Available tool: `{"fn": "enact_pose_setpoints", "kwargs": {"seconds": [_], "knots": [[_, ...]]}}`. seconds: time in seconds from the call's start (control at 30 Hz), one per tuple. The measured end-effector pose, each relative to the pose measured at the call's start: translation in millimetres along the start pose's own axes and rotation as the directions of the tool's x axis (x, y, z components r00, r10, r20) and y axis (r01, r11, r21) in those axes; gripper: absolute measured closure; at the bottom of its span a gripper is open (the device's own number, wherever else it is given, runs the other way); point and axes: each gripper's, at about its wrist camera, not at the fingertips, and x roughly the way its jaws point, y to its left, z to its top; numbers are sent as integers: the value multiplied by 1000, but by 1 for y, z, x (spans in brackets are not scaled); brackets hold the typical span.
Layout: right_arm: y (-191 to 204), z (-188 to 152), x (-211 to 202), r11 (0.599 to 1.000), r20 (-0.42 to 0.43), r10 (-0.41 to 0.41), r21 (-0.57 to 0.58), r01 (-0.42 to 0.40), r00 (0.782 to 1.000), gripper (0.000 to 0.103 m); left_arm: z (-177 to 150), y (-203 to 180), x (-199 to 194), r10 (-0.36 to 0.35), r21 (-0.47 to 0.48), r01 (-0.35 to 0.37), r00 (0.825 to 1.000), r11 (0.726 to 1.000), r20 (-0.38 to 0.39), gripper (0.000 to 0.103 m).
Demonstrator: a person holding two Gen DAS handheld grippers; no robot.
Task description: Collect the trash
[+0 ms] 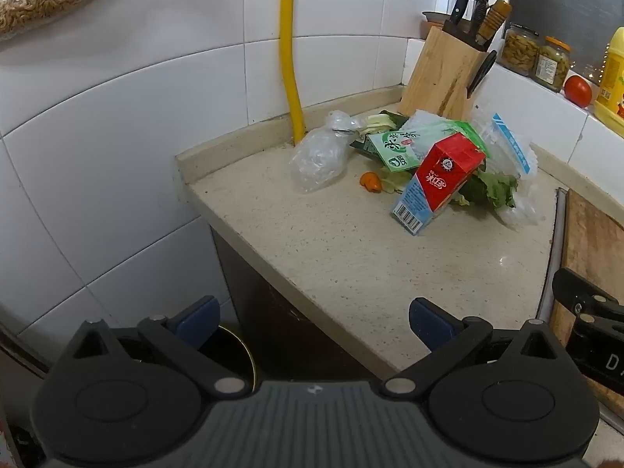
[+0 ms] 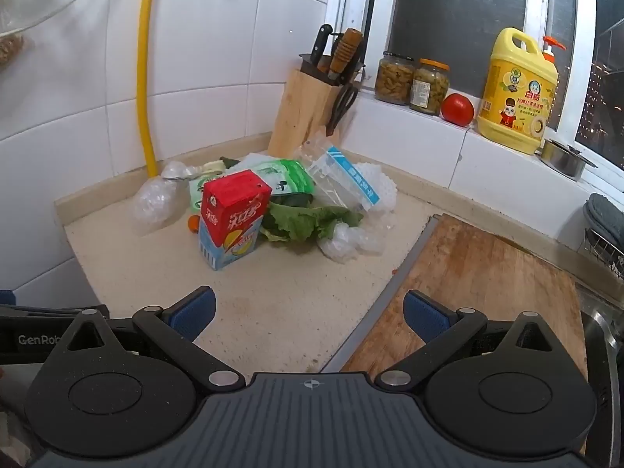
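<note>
A speckled beige stone countertop [image 2: 273, 304] fills a corner of white-tiled wall [image 2: 218, 58], with a yellow pipe [image 2: 145, 78] running down the tiles to the counter's back edge. The trash sits in a heap toward that back corner: from the left, a crumpled clear plastic bag [image 1: 319, 152], a small orange vegetable scrap [image 1: 369, 181], a green-and-white printed packet [image 1: 397, 148], a red and blue drink carton [image 2: 230, 214] leaning at the front of the pile, green lettuce leaves [image 2: 308, 222] and clear zip bags with a blue strip [image 2: 351, 183]. Behind the heap stands a pale wooden knife block [image 2: 304, 117] holding knives and scissors. To the right, a worn wooden cutting board [image 2: 479, 284] lies flat on the counter. On the white windowsill [image 2: 507, 156] stand two glass jars of pickled vegetables [image 2: 413, 80], a red tomato [image 2: 457, 108] and a yellow detergent jug [image 2: 516, 89].

The left gripper [image 1: 312, 319] and right gripper [image 2: 308, 312] both hover at the counter's near edge, jaws spread wide with nothing between them, well apart from the heap.
</note>
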Motion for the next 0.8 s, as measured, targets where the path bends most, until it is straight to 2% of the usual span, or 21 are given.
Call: {"fn": "enact_pose_setpoints", "kwargs": {"seconds": [0.8], "knots": [[4,1,4,1000,-8,-21,8,21,1000,0,1,-2,1,2,19,-2,1000,1000,-13,3]]}}
